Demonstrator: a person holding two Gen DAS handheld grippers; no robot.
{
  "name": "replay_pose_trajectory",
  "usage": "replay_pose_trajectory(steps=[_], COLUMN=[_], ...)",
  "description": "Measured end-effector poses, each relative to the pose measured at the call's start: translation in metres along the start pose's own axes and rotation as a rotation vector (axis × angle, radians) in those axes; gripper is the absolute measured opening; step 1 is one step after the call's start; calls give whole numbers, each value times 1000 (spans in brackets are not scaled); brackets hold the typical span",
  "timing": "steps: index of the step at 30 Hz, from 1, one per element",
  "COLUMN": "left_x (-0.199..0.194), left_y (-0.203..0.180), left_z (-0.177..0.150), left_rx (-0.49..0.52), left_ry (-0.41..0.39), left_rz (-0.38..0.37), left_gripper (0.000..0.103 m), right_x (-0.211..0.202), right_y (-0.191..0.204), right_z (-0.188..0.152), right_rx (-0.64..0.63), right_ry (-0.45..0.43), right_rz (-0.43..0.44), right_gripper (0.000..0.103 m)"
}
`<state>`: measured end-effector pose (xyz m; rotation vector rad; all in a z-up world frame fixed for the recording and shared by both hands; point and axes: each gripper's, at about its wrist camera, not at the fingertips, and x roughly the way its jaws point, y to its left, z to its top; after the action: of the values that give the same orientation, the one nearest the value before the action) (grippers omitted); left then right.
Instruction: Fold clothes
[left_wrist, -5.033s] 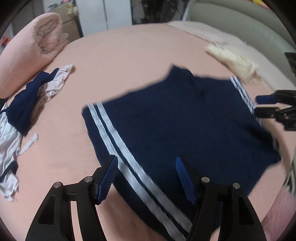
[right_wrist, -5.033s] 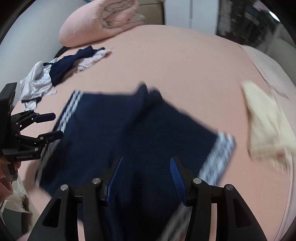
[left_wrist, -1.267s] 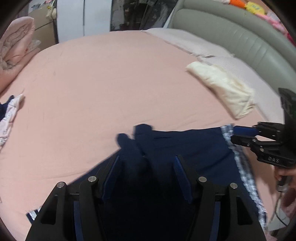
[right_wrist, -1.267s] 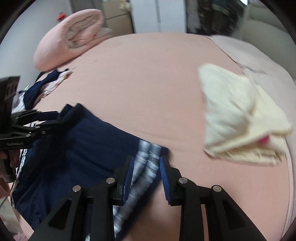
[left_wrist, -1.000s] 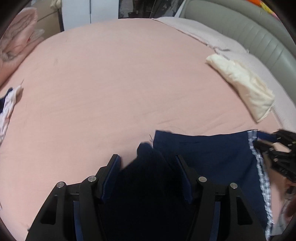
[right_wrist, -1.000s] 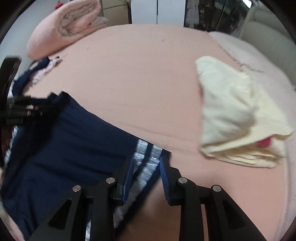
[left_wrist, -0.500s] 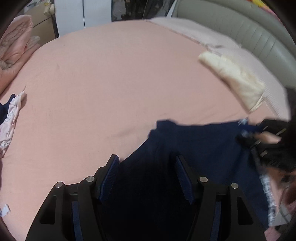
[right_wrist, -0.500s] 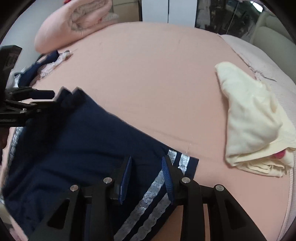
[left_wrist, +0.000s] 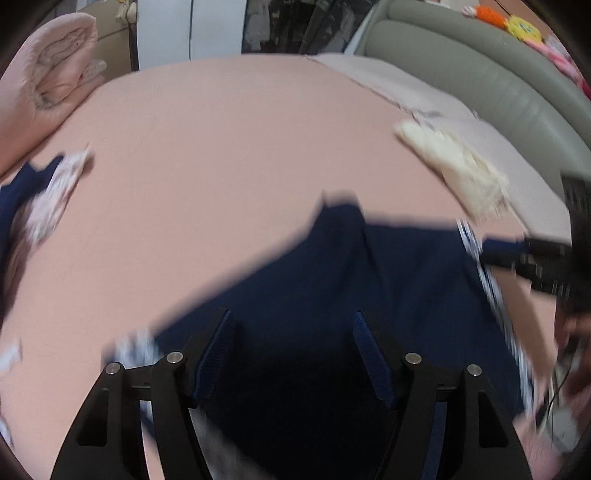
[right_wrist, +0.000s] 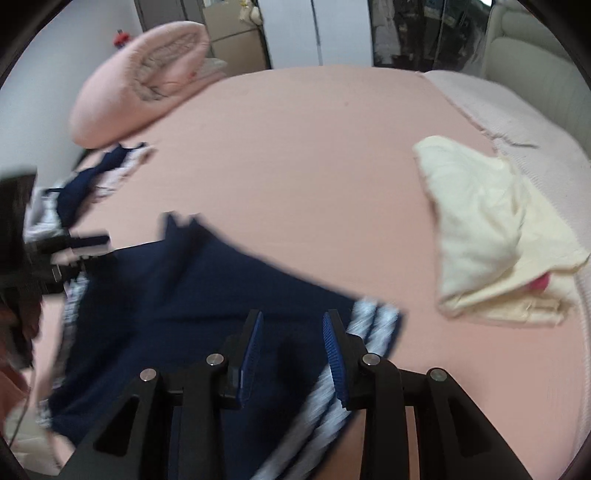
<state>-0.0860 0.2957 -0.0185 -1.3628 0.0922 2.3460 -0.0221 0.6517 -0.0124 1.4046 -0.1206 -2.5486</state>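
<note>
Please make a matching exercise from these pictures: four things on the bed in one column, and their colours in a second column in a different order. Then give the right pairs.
Things:
1. shorts
2. rolled quilt
3. folded garment
4. stripes on the shorts

Colours:
A. cream
B. white
C. navy blue
D. pink

Right pairs: 1-C, 2-D, 3-A, 4-B

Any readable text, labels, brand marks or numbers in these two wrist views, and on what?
None can be read.
The right gripper body, seen from the left wrist view, is motion-blurred; any marking on it is illegible.
The navy shorts show only white stripes, no lettering.
</note>
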Motion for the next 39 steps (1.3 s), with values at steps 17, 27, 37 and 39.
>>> replay_pose_trajectory(steps=[17,27,37,39], left_x=[-77,-102,-120,-108], left_y=[-21,17,11,0], left_z=[-138,-160,-168,-169], left_rx=[45,-343,-445,-440], left_ry=[102,124,105,143], left_rz=[213,25,-181,-171], left_gripper=[66,66,67,67], right_x=[-35,-61,-65,-65], right_y=[13,-14,-3,-2], right_z=[-89,-107,-117,-116], right_rx=[-98,213,267,265], right_ry=[241,225,223,227], right_rz=[-118,60,81,78], right_gripper=[40,55,55,55])
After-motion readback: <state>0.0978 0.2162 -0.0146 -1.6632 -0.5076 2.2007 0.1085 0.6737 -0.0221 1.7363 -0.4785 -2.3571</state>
